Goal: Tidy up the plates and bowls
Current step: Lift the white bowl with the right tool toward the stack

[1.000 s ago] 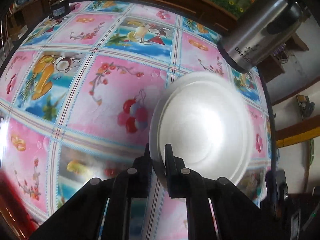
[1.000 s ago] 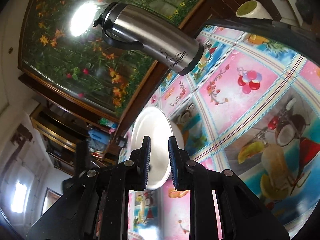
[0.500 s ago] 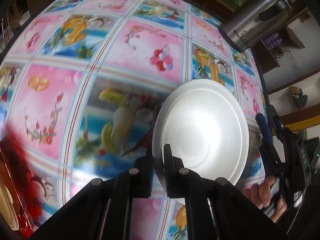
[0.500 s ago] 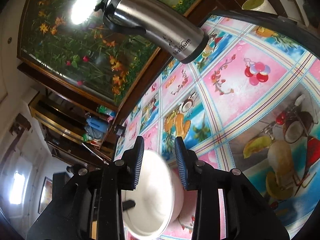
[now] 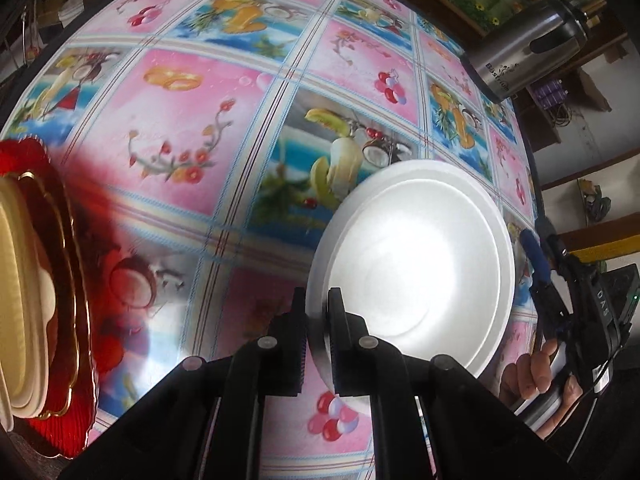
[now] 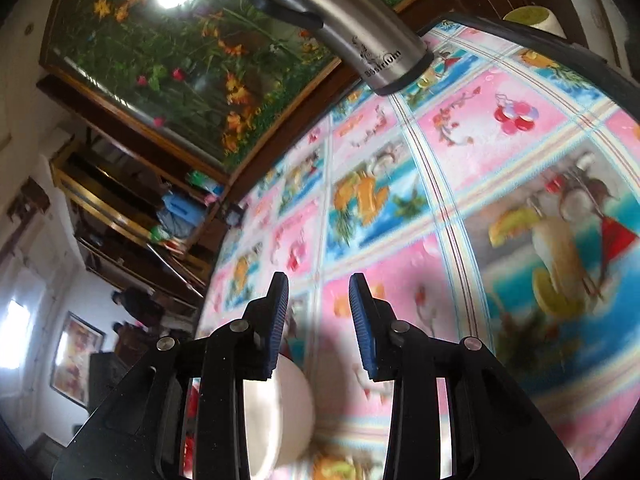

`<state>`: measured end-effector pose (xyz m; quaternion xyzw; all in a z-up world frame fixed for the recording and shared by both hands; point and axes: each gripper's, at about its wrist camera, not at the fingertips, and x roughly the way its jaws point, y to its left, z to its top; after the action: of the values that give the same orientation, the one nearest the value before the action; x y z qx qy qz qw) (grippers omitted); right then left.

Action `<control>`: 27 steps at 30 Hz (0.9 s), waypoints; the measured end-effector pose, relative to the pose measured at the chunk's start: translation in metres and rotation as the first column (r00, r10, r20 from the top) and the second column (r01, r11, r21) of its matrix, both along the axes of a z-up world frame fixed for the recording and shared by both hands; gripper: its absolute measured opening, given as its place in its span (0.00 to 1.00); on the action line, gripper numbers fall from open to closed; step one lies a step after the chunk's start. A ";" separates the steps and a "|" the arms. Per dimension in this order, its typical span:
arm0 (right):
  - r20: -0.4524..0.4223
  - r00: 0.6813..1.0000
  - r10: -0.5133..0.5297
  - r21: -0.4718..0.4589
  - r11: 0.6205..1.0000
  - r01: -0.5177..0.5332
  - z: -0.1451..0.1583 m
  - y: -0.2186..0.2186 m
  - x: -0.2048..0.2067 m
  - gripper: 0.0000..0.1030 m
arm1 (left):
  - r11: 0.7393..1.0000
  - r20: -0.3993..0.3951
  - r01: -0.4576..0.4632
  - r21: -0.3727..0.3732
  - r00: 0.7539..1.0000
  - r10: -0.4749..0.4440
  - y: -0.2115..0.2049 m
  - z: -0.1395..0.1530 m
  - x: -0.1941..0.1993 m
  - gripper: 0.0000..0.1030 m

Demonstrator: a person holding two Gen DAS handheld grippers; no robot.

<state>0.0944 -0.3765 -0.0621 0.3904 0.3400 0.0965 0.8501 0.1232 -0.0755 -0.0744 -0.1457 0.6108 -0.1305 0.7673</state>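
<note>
My left gripper [image 5: 318,314] is shut on the near rim of a white plate [image 5: 416,264], which it holds tilted above the fruit-print tablecloth [image 5: 192,128]. At the left edge lies a red mat [image 5: 92,320] bearing a gold-rimmed dish [image 5: 66,280] under stacked cream plates [image 5: 20,280]. My right gripper [image 6: 318,308] stands open with nothing between its blue pads. The white plate [image 6: 288,400] shows low behind its left finger. In the left wrist view the right gripper [image 5: 538,256] sits just right of the plate, held by a hand [image 5: 528,376].
A steel thermos jug [image 5: 528,52] stands at the table's far right corner, also large in the right wrist view as the thermos [image 6: 360,28]. A white cup with a green top [image 6: 532,16] sits beyond the table edge. Shelves and a flower mural line the wall.
My left gripper has carried the white plate across the table toward the red mat, which came into view. My right jaws have widened and the plate has slid out from between them.
</note>
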 end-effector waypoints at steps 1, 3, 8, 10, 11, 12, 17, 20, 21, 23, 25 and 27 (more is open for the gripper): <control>-0.017 1.000 0.010 -0.007 1.000 -0.011 -0.001 0.003 -0.003 0.30 | 1.000 -0.002 0.000 -0.004 1.000 0.000 0.002 -0.001 -0.003 0.08; -0.039 0.998 0.039 -0.031 0.999 -0.041 0.002 0.012 -0.012 0.30 | 1.000 0.008 0.004 0.003 1.000 -0.004 0.006 0.001 -0.009 0.08; -0.088 0.992 0.089 -0.086 0.992 -0.097 0.012 0.029 -0.035 0.30 | 0.999 0.036 0.024 0.023 0.999 -0.024 0.006 0.004 -0.019 0.08; -0.095 0.989 0.112 -0.089 0.989 -0.120 0.018 0.035 -0.042 0.30 | 0.999 0.040 0.031 0.027 0.999 -0.032 0.006 0.004 -0.023 0.08; -0.102 0.987 0.127 -0.094 0.986 -0.137 0.021 0.038 -0.045 0.30 | 0.999 0.041 0.036 0.029 0.998 -0.037 0.007 0.003 -0.024 0.08; -0.113 0.984 0.137 -0.103 0.983 -0.149 0.022 0.041 -0.047 0.30 | 0.999 0.042 0.040 0.031 0.998 -0.042 0.007 0.003 -0.026 0.08; -0.168 0.971 0.170 -0.149 0.969 -0.195 0.024 0.060 -0.052 0.30 | 0.999 0.035 0.050 0.016 0.998 -0.050 0.012 0.000 -0.031 0.08; -0.179 0.961 0.208 -0.139 0.962 -0.234 0.022 0.075 -0.053 0.30 | 0.999 0.031 0.053 0.009 0.998 -0.054 0.014 0.000 -0.034 0.08; -0.182 0.960 0.213 -0.146 0.960 -0.241 0.023 0.081 -0.054 0.31 | 0.998 0.031 0.056 0.008 0.998 -0.056 0.015 0.000 -0.034 0.08; -0.200 0.956 0.216 -0.177 0.951 -0.252 0.023 0.092 -0.053 0.31 | 0.998 0.030 0.058 0.001 0.998 -0.058 0.016 0.001 -0.036 0.08; -0.227 0.952 0.206 -0.216 0.942 -0.255 0.020 0.102 -0.052 0.31 | 0.998 0.032 0.061 -0.004 0.998 -0.061 0.016 0.001 -0.037 0.08; -0.251 0.948 0.196 -0.242 0.936 -0.257 0.016 0.109 -0.052 0.30 | 0.998 0.032 0.062 -0.010 0.998 -0.061 0.016 0.000 -0.037 0.08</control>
<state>0.0425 -0.2675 -0.0459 0.2366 0.4860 0.1026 0.8350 0.0865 -0.0593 -0.0740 -0.1288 0.6019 -0.1595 0.7718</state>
